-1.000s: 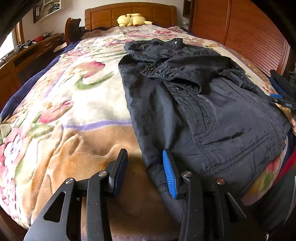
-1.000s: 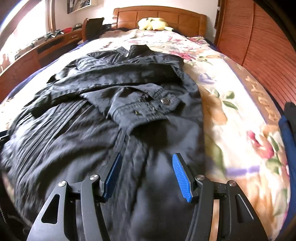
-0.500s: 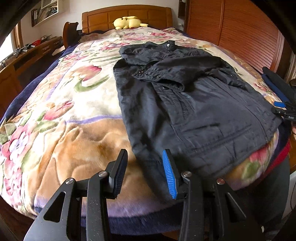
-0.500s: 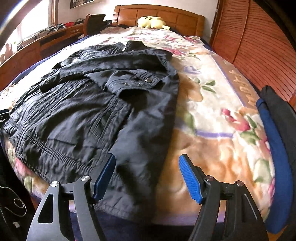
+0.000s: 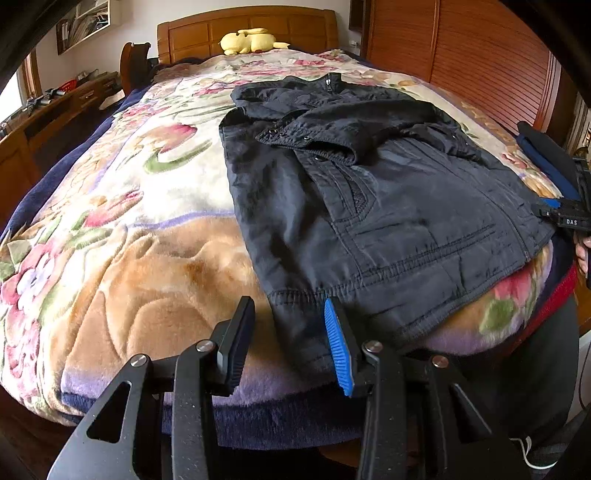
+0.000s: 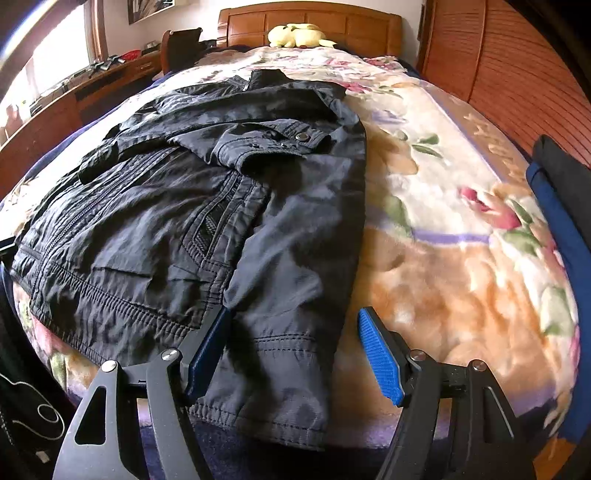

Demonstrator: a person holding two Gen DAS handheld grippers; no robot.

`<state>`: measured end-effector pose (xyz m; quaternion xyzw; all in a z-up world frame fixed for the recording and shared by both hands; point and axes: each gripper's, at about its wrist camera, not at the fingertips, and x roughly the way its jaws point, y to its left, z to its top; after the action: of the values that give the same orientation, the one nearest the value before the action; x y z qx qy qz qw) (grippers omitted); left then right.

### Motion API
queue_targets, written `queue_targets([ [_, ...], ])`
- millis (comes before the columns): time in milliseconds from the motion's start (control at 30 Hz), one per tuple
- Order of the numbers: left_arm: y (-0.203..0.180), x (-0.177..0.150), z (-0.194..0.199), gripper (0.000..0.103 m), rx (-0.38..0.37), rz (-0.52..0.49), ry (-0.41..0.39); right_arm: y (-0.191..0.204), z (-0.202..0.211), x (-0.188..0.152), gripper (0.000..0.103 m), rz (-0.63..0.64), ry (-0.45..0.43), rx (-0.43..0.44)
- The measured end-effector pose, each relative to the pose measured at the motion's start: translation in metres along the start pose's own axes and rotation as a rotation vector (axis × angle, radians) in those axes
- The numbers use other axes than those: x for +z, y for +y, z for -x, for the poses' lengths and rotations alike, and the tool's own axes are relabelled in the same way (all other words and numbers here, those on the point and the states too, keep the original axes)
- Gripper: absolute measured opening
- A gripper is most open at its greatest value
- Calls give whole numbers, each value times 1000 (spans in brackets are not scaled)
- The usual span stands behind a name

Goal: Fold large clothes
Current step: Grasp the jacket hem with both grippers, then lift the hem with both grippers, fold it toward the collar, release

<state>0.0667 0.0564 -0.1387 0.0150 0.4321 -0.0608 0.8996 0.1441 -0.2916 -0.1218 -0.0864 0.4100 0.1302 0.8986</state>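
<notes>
Over on the far left, a wooden desk [image 5: 55, 107] runs along the wall, cluttered with small things too blurred to name. Next to it the bed takes over, draped in a floral blanket [image 5: 122, 229] of cream, pink and tan that spills over the near edge. Up at the wooden headboard [image 5: 247, 26] a yellow plush toy [image 5: 251, 38] lies flopped on its side.

Now the left gripper [image 5: 290, 343], low in its own view: jaws parted, nothing pinched. The black finger [image 5: 236, 347] hangs over bare blanket, the blue pad [image 5: 338, 350] sits over the hem corner of the jacket, and whether it touches the cloth is hard to say.

And here is the black jacket [image 5: 369, 199], spread flat along the bed, collar toward the headboard, hem at the near edge and partly hanging over it. One cuffed sleeve [image 5: 314, 138] is folded across the chest, snaps showing.

Moving right, the right gripper [image 6: 293, 354] stands wide apart, released, with the jacket's lower corner lying between its blue pads [image 6: 380, 358], not squeezed. Beyond it, open blanket, then a folded dark blue garment [image 6: 561, 221] at the right edge, and slatted wooden doors [image 6: 517, 74] behind.
</notes>
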Motion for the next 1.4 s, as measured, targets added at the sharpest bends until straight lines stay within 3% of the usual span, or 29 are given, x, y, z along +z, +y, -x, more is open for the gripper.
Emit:
queue_targets([
  [367, -5, -8, 6, 40, 10, 28, -5, 0, 0, -6, 73, -18, -9, 11],
  [767, -9, -11, 10, 37, -39, 37, -27, -1, 0, -9, 72, -36, -13, 23],
  [833, -9, -10, 10, 26, -41, 36, -33, -2, -1, -10, 66, -45, -11, 46],
  [900, -8, -8, 10, 13, -31, 30, -36, -2, -1, -10, 54, -45, -8, 78],
  [933, -5, -6, 12, 11, -40, 38, -45, -1, 0, -10, 52, -38, -5, 81],
  [1000, -3, -2, 17, 7, -48, 48, -67, 1, 2, -7, 32, -21, 1, 99],
  [1067, -2, 5, 28, 6, -42, 48, -109, 3, 7, -3, 21, -8, -5, 96],
  [1200, -1, 21, 56, 6, -37, 50, -195, 3, 27, 5, 10, -41, -80, 83],
  [1400, 2, 42, 102, 6, -22, 47, -318, 14, 75, 20, 6, -30, -208, 64],
])
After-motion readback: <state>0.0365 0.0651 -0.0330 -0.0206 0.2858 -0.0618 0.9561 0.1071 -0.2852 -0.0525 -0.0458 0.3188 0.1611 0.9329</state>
